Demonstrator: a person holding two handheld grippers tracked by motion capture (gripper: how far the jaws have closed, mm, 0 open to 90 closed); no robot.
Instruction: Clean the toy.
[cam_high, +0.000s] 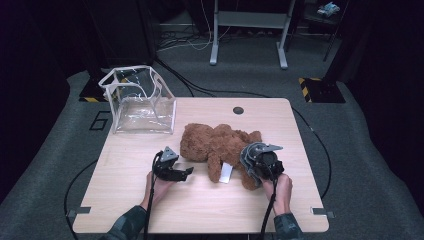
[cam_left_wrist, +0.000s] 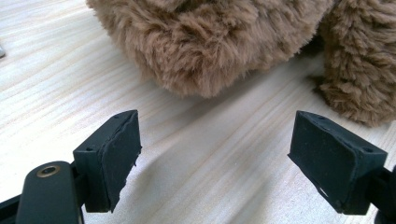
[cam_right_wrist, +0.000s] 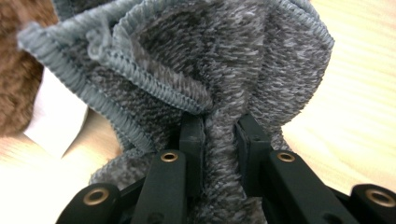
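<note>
so my right fingers (cam_right_wrist: 219, 140) were clamped on the grey knit cloth (cam_right_wrist: 224, 70) at the teddy bear's (cam_high: 220, 145) leg, mid desk (cam_high: 125, 165). left fingers (cam_left_wrist: 215, 154) stood apart, empty, just short of the bear's fur.

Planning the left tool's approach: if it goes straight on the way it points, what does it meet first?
Probably the teddy bear, just ahead of the open left tool, with bare table between them.

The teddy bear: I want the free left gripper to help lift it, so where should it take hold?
Probably the rounded furry bulge of the teddy bear just ahead of the open left gripper. It lies low on the table, so come in level from that side; soft pile should pinch easily.
</note>
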